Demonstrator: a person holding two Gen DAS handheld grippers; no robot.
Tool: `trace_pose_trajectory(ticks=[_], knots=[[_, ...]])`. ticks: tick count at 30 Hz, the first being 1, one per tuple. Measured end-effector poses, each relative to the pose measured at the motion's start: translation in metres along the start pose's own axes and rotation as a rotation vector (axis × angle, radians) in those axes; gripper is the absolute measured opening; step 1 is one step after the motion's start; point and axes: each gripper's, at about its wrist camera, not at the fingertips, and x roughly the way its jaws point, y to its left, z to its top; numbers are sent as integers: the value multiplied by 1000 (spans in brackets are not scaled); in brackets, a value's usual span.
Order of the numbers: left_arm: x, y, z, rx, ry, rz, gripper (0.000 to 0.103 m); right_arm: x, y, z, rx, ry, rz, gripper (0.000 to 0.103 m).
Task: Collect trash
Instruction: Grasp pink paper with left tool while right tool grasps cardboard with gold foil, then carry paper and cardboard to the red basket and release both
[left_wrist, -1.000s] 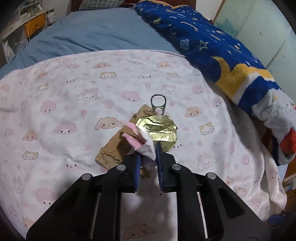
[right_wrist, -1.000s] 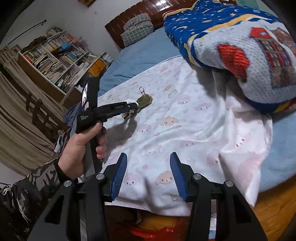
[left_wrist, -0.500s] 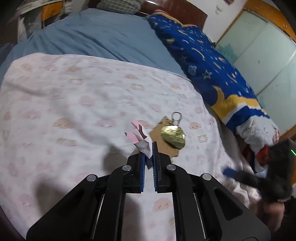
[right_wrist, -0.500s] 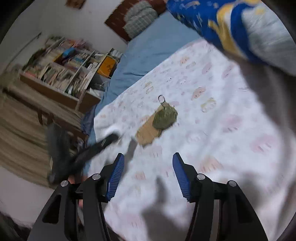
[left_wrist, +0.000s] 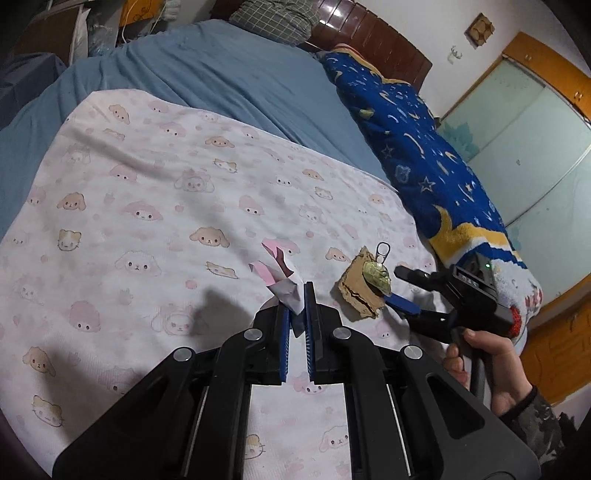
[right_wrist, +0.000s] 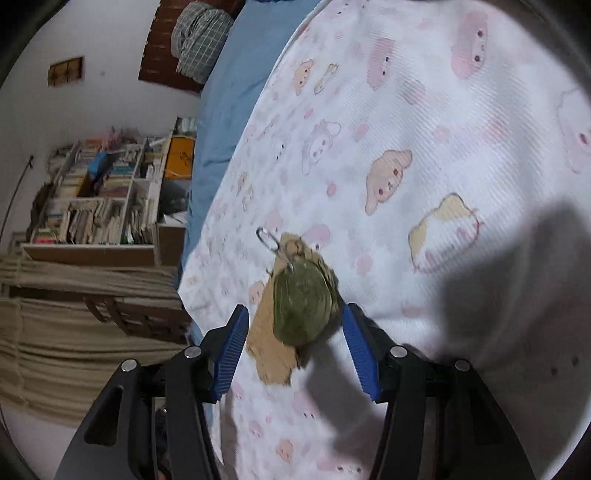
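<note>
A crumpled pink and white paper scrap (left_wrist: 279, 271) sticks up from my left gripper (left_wrist: 300, 297), which is shut on it above the bed cover. A gold can lid (left_wrist: 376, 275) with a pull ring lies on a torn piece of brown cardboard (left_wrist: 354, 293) to the right. My right gripper (left_wrist: 398, 290) reaches in there from the right. In the right wrist view the can lid (right_wrist: 301, 302) and cardboard (right_wrist: 267, 354) lie between the fingers of the right gripper (right_wrist: 295, 312). Its jaws are closing, with the pads still apart from the lid.
A pink animal-print cover (left_wrist: 147, 206) lies over a blue sheet (left_wrist: 240, 85). A rolled blue star blanket (left_wrist: 424, 155) runs along the right side. A person's hand (left_wrist: 491, 354) holds the right gripper. A bookshelf (right_wrist: 99, 199) and a curtain stand past the bed's edge.
My left gripper has carried the paper scrap away from the can lid, to the left. The right gripper has dropped and moved in until the lid and cardboard sit between its fingers.
</note>
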Motion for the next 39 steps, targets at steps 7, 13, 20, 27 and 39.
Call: trace_pose_trajectory(ticks=[7, 13, 20, 27, 39], knots=[[0, 1, -5, -6, 1, -18, 7, 22, 8, 5, -25, 7, 26, 53], [0, 2, -6, -11, 2, -23, 7, 30, 13, 5, -56, 12, 42, 50], [-1, 1, -6, -13, -6, -13, 7, 40, 9, 2, -62, 32, 24, 12], [-8, 0, -6, -9, -19, -18, 7, 33, 19, -2, -111, 8, 19, 8], [-49, -21, -10, 45, -48, -39, 7, -29, 65, -31, -214, -38, 47, 6]])
